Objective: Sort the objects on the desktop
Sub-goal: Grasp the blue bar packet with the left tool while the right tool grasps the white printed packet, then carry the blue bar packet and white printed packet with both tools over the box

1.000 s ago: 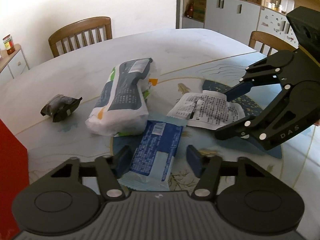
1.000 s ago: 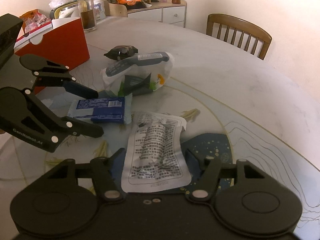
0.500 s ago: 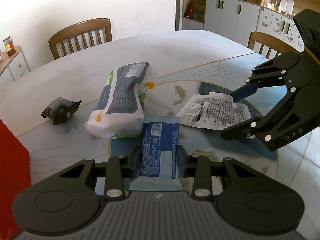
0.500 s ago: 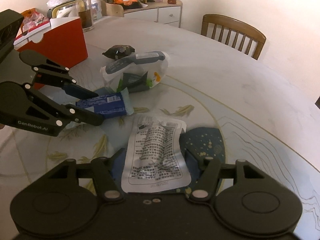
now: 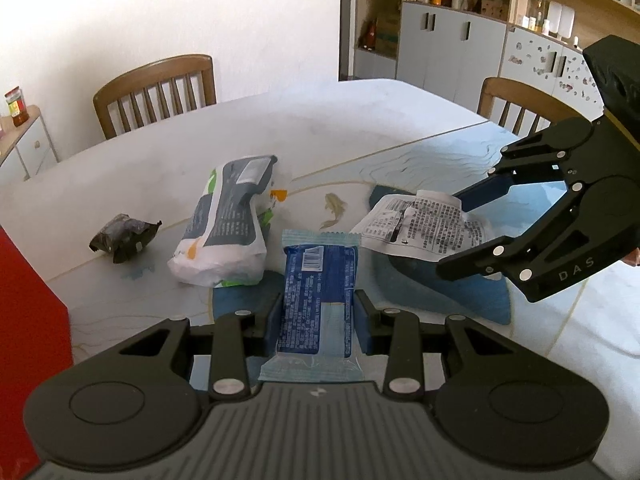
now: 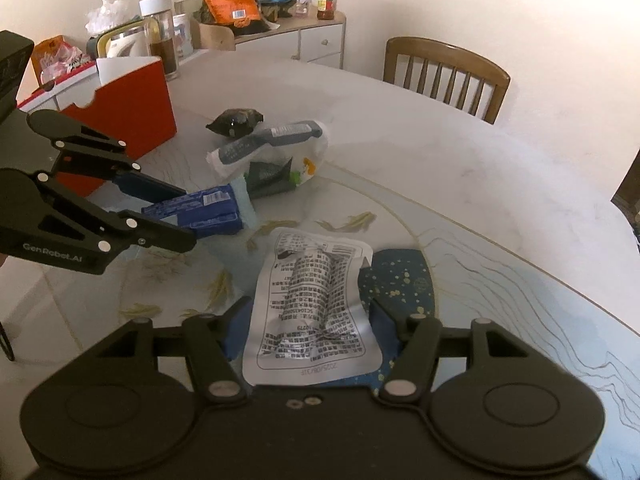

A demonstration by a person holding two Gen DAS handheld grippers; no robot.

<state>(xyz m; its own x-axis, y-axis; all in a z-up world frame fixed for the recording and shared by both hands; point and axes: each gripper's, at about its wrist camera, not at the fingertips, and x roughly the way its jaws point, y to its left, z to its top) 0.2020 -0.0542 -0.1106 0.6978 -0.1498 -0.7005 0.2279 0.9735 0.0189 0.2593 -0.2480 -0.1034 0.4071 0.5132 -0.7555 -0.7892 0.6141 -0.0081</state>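
A round dining table (image 5: 360, 120) holds several snack packets, with a red box (image 6: 120, 96) standing at one edge as the likely sorting bin.

The left gripper (image 5: 318, 316) is clamped on a blue wrapped bar (image 5: 318, 292), its jaws pressing the packet's two long sides; the bar looks lifted just clear of the table. Its jaws finished closing on the bar a moment ago. Seen from the right wrist, this bar hangs between the red box and the middle of the table.

The right gripper (image 6: 310, 320) grasps a silver pouch with black print (image 6: 316, 304), one jaw on each side, the pouch raised slightly and farther from the red box than everything else.

Two items lie on the table, not yet handled: a large white and grey bag (image 5: 230, 220), which sits between the red box and the blue bar, and a small dark crumpled packet (image 5: 122, 236), which lies nearest the red box.

Judging by this, the sorting is at an early stage. Two packets are in hand but not yet delivered, and two more wait. Nothing from the table can be seen placed inside the red box.
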